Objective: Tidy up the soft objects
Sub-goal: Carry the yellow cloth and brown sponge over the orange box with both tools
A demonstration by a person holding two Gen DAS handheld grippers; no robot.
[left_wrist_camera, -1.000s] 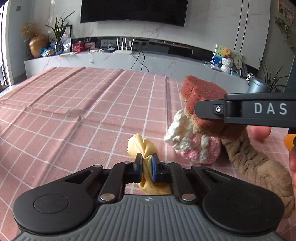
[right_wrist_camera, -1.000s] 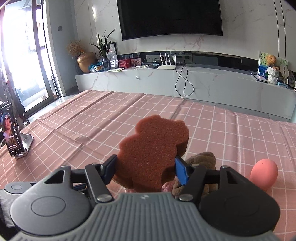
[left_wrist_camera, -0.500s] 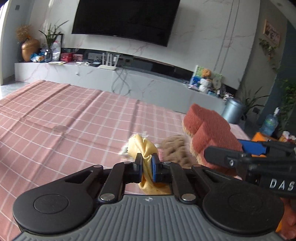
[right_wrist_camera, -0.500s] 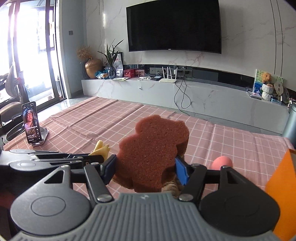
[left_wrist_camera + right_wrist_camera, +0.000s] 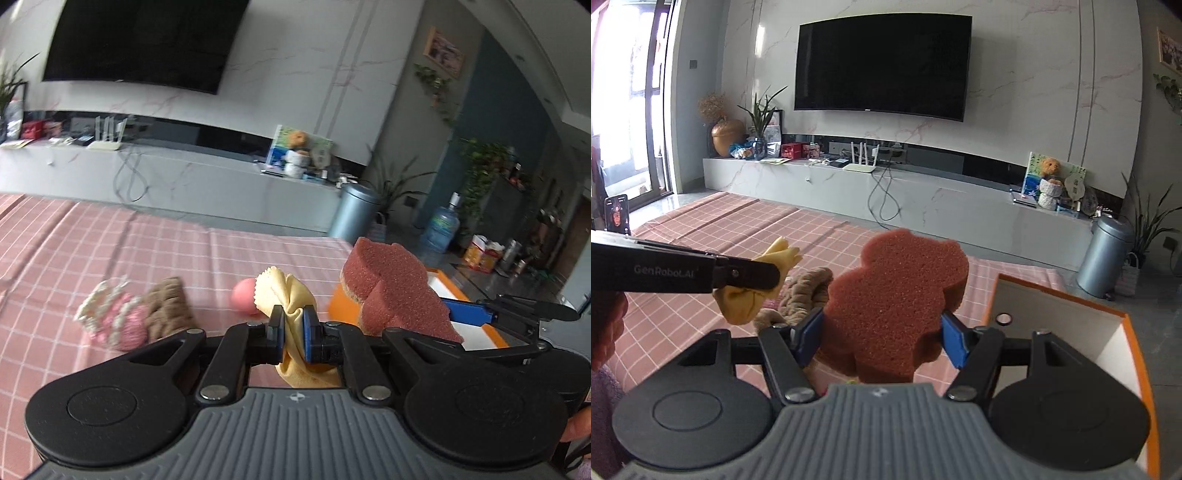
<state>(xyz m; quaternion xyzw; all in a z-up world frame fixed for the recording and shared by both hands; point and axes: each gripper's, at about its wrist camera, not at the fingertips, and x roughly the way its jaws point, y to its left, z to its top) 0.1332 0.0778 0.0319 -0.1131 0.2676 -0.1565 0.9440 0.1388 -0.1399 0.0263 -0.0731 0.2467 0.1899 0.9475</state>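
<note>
Left wrist view — pink ball [image 5: 243, 300] beside knitted bundle [image 5: 118, 317], hidden from right.

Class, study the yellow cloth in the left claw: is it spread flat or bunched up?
Bunched up. The yellow cloth is pinched between the left claw pads, gathered into folds above and below them.

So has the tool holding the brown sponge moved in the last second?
Yes. The right tool has swung right: the orange box has entered its view, and the TV sits lower.
</note>
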